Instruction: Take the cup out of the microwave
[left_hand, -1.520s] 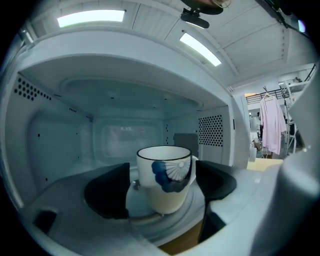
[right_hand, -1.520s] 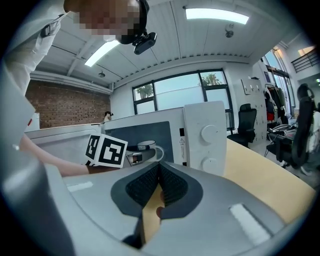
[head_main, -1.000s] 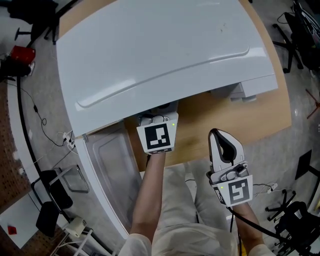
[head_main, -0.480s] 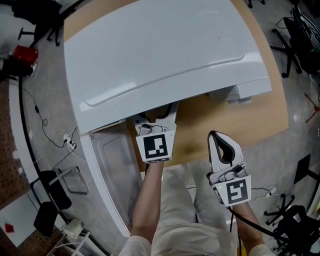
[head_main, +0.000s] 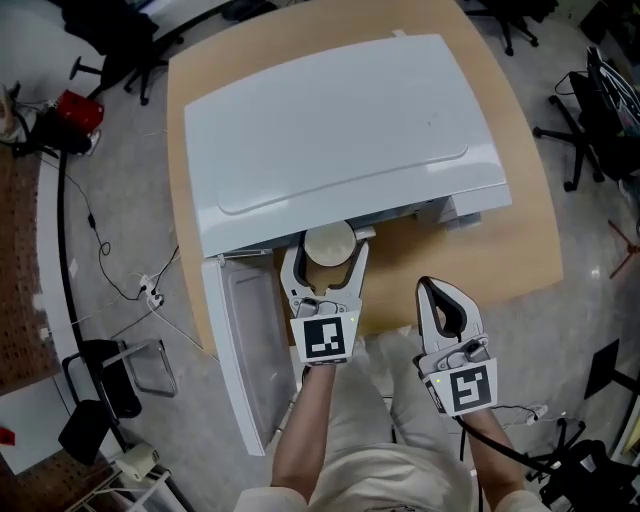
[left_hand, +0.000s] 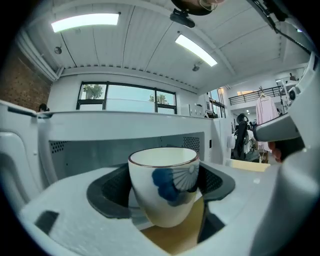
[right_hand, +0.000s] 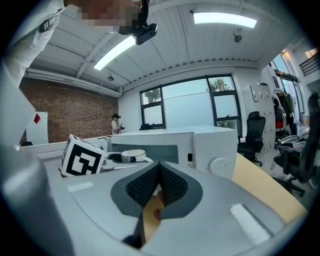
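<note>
A white cup with a blue fan pattern (left_hand: 164, 185) sits upright between the dark pads of my left gripper (left_hand: 162, 187), which is shut on it. From the head view the cup (head_main: 329, 245) is just outside the front of the white microwave (head_main: 340, 130), over the wooden table, held by the left gripper (head_main: 326, 262). The microwave door (head_main: 240, 345) hangs open to the left. My right gripper (head_main: 447, 300) is shut with nothing in it, held right of the left one, off the table's near edge. The right gripper view shows its pads (right_hand: 172, 187) touching and the cup (right_hand: 133, 156) at left.
The round wooden table (head_main: 480, 235) carries the microwave, whose control knob (right_hand: 219, 165) faces me. Office chairs (head_main: 585, 130) stand to the right and at the back. Cables and a power strip (head_main: 150, 290) lie on the floor at left, near a red object (head_main: 78, 110).
My left gripper has drawn back out of the microwave toward me with the cup, which now shows outside the opening. The head view has pulled back. The right gripper has barely moved.
</note>
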